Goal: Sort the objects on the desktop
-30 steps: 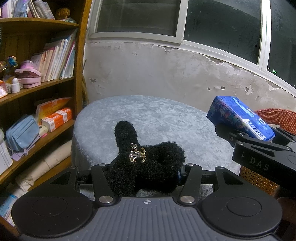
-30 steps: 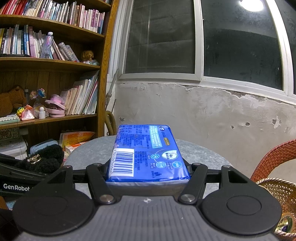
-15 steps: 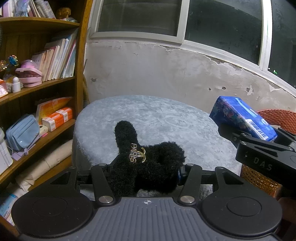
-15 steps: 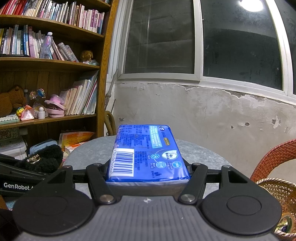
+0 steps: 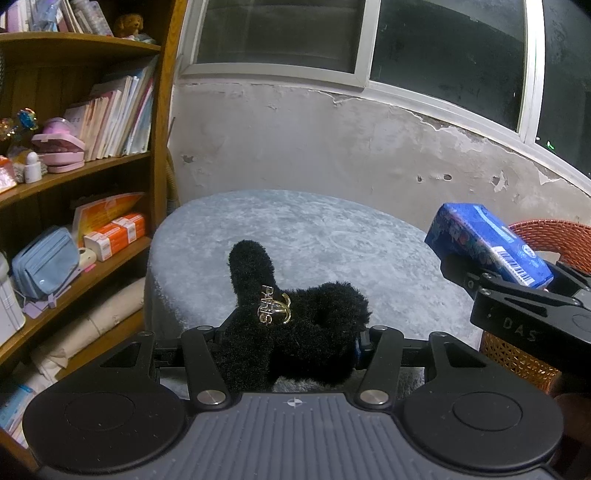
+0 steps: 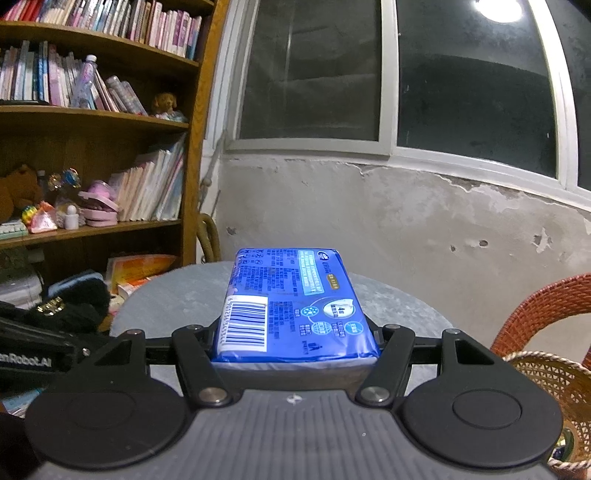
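Left gripper [image 5: 291,332] and right gripper [image 6: 295,332] fingers clamped, level.

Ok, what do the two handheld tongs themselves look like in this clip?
Both are matte black plastic. Each has a grey ribbed centre plate flanked by two round discs, with linkage arms on silver pivot pins. The right tongs show "DAS" lettering on the side; the left tongs show white "GenRobot.AI" text, partly cut off. No cables or sleeves visible.

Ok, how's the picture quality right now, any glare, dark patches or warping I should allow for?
Right wrist view: a lamp reflection glares in the dark window, and the tissue pack is sharp, its barcode readable. Left wrist view: dimmer, the black furry clip shows little detail beyond its gold letters. Both views: fisheye bends the window frames and shelf edges.
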